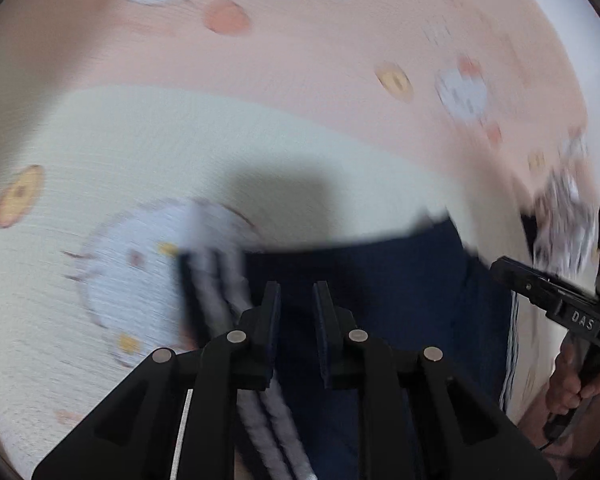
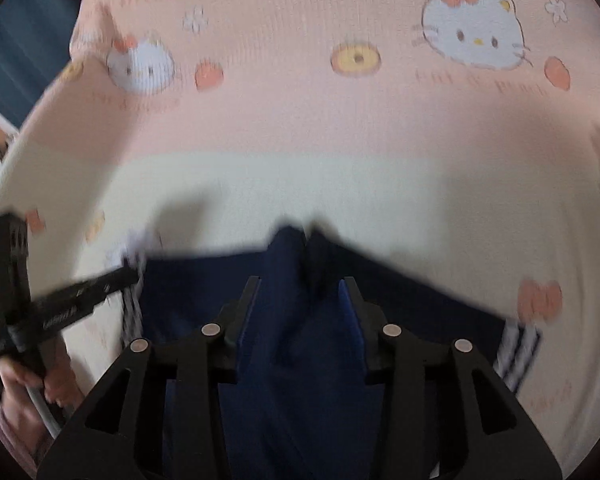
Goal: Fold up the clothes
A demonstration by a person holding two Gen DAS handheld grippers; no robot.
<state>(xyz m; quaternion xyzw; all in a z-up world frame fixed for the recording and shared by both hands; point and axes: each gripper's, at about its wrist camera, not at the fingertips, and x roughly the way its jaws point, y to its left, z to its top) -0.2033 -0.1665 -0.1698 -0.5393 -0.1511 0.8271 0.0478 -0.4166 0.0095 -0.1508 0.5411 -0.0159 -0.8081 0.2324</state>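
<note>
Two grippers work one navy garment (image 2: 300, 360) with white side stripes, lying on the cartoon-print sheet (image 2: 300, 100). Left gripper (image 1: 297, 312): jaws narrowly parted, nothing visibly pinched. Right gripper (image 2: 300, 304): jaws apart, cloth ridged between them, grip unconfirmed. Fold stage indeterminate

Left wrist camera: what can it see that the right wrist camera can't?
Only the left wrist view shows the left gripper from behind, jaws slightly apart over the navy garment, with white stripes beside it. Only the right wrist view shows the right gripper with a bunched fold of that cloth between its open jaws, and a sharp cat face. Both show the pink and cream sheet underneath.
</note>
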